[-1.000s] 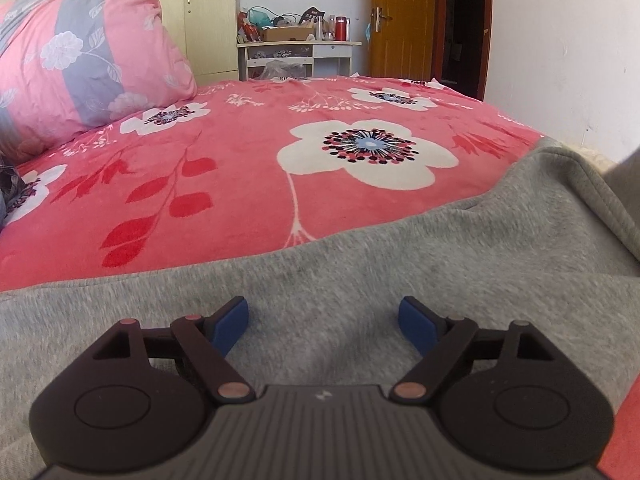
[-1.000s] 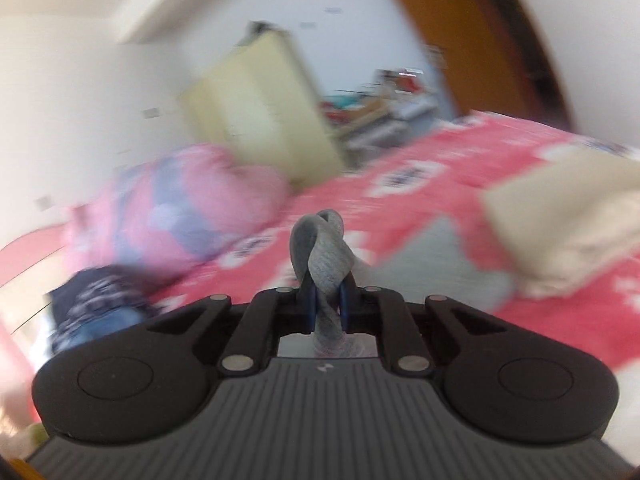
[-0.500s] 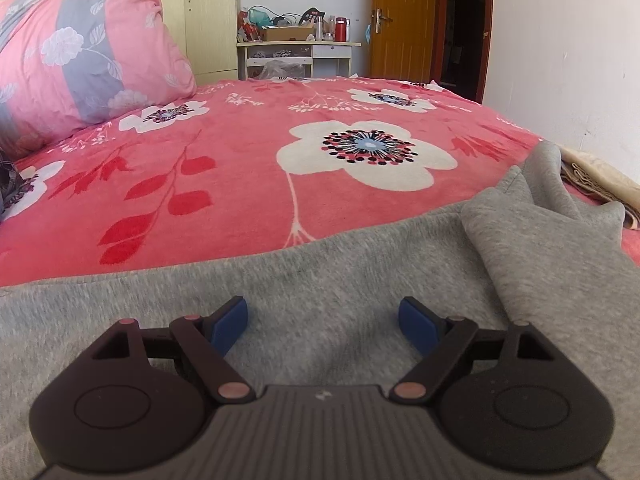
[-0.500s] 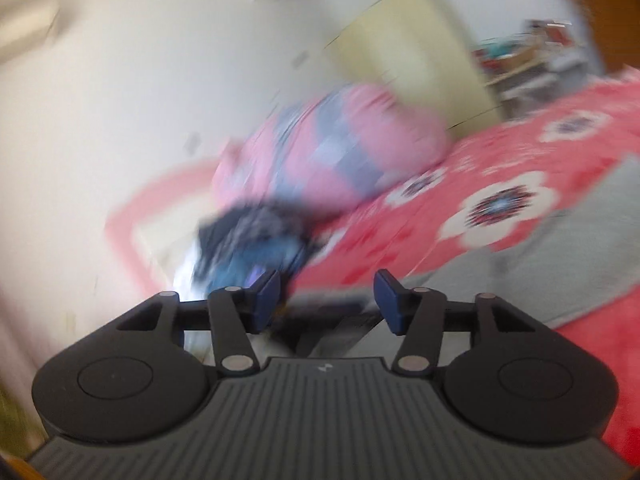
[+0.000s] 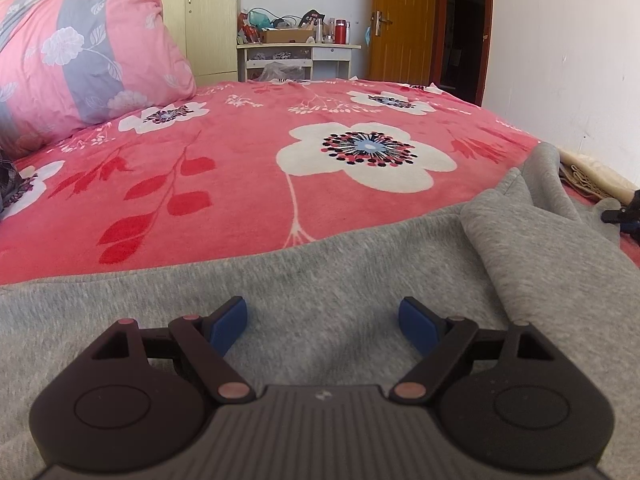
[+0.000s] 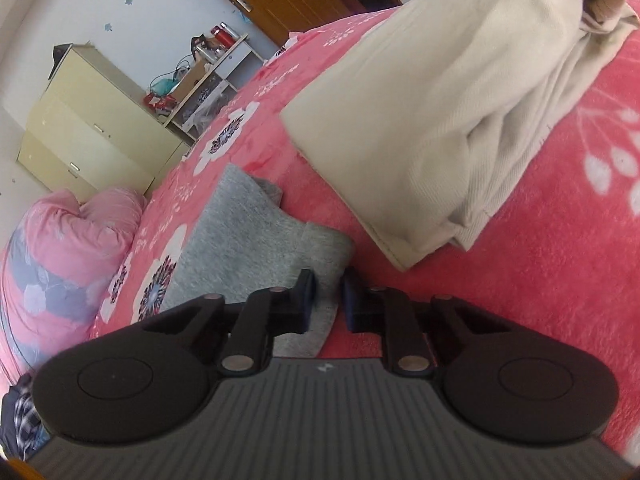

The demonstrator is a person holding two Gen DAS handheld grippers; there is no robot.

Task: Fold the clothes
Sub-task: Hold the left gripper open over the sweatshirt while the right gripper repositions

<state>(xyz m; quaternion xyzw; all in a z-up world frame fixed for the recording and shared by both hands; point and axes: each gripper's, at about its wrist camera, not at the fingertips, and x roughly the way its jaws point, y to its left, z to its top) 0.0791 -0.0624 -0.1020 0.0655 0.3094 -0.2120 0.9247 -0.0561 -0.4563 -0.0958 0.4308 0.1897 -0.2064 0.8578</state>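
Note:
A grey garment (image 5: pixel 320 272) lies spread on the bed, and its right part is folded over into a flap (image 5: pixel 540 240). My left gripper (image 5: pixel 322 320) hovers low over the garment's near part, open, with nothing between its blue pads. In the right wrist view the same garment (image 6: pixel 248 236) ends in a hem corner. My right gripper (image 6: pixel 326 300) is rolled sideways and closing, its jaws down to a narrow gap with that hem edge between the pads. A sliver of the right gripper shows at the left wrist view's right edge.
A folded beige garment (image 6: pixel 460 120) lies just right of the grey one, also visible as the beige garment (image 5: pixel 592 176). A pink quilt bundle (image 5: pixel 88 60) sits at the bed's left. The red floral blanket (image 5: pixel 240 184) stretches ahead. Dark checked clothes (image 6: pixel 20 412) lie far left.
The right gripper let go of the raised grey fabric, opened, swung down while rolling, and closed on the hem. The garment's right part now lies folded over. The left gripper stayed still.

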